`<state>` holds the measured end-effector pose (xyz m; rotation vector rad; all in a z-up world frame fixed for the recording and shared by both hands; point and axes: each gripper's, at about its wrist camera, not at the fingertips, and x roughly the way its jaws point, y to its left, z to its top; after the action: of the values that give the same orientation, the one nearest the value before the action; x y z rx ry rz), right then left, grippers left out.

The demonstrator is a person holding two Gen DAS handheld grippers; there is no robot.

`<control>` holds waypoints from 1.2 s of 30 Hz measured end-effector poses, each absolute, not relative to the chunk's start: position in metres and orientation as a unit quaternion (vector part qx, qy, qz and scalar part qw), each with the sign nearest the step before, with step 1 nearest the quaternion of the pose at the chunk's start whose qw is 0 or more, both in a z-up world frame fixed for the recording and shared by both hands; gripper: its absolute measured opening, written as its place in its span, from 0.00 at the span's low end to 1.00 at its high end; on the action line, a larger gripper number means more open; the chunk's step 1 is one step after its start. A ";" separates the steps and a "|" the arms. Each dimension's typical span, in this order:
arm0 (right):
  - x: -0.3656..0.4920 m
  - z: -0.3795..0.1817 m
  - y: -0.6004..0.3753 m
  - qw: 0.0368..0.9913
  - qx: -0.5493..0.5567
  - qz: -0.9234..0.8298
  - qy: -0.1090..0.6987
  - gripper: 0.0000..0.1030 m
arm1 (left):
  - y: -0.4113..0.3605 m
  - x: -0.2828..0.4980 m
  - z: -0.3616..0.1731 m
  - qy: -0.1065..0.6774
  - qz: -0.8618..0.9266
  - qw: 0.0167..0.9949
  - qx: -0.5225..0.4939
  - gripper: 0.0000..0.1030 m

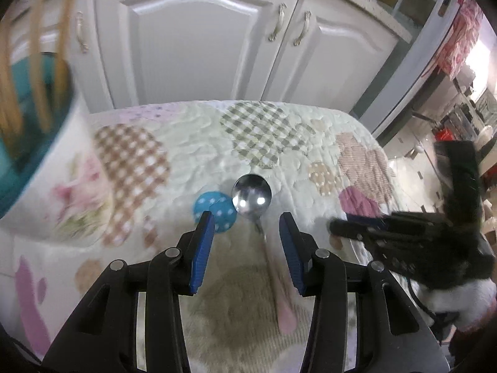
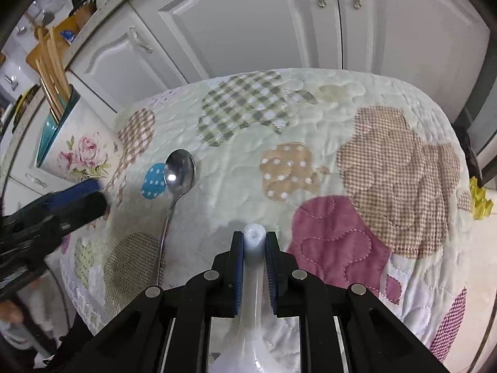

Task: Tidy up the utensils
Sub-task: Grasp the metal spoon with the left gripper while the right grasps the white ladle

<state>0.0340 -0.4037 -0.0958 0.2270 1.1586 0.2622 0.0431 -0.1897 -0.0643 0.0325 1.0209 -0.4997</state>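
A metal spoon (image 1: 252, 192) lies on the patchwork quilt (image 1: 186, 143), bowl pointing away. Its handle runs back between the blue pads of my left gripper (image 1: 246, 217), which is open just above it and not touching. In the right wrist view the same metal spoon (image 2: 180, 168) lies left of centre. My right gripper (image 2: 254, 237) is shut on the handle of a white plastic spoon (image 2: 254, 267), whose wide end is near the camera. A floral utensil holder (image 2: 77, 149) with wooden chopsticks (image 2: 52, 71) stands at the table's far left; the floral holder (image 1: 56, 180) looms blurred close to my left gripper.
White cabinet doors (image 2: 248, 31) rise just behind the quilt-covered table (image 2: 388, 161), whose rounded edge drops off at the right and front. My other gripper shows as a dark shape at the side of each view. Something yellow (image 2: 480, 199) lies beyond the table's right edge.
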 end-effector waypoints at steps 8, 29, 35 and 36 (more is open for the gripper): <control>0.032 -0.097 -0.416 0.816 0.133 0.138 0.545 0.13 | -0.207 0.076 -0.088 0.495 -0.239 0.835 0.031 0.41; 0.037 -0.096 -0.410 0.817 0.102 0.143 0.549 0.12 | -0.214 0.085 -0.093 0.497 -0.277 0.822 0.029 0.02; 0.028 -0.078 -0.414 0.830 0.100 0.135 0.532 0.12 | -0.209 0.077 -0.090 0.497 -0.278 0.822 0.018 0.01; 0.026 -0.074 -0.414 0.832 0.100 0.135 0.529 0.12 | -0.209 0.075 -0.088 0.496 -0.279 0.822 0.017 0.01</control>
<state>0.0264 -0.4144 -0.0745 0.2117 1.1220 0.2861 0.0748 -0.2086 -0.0885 0.0357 1.0551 -0.5945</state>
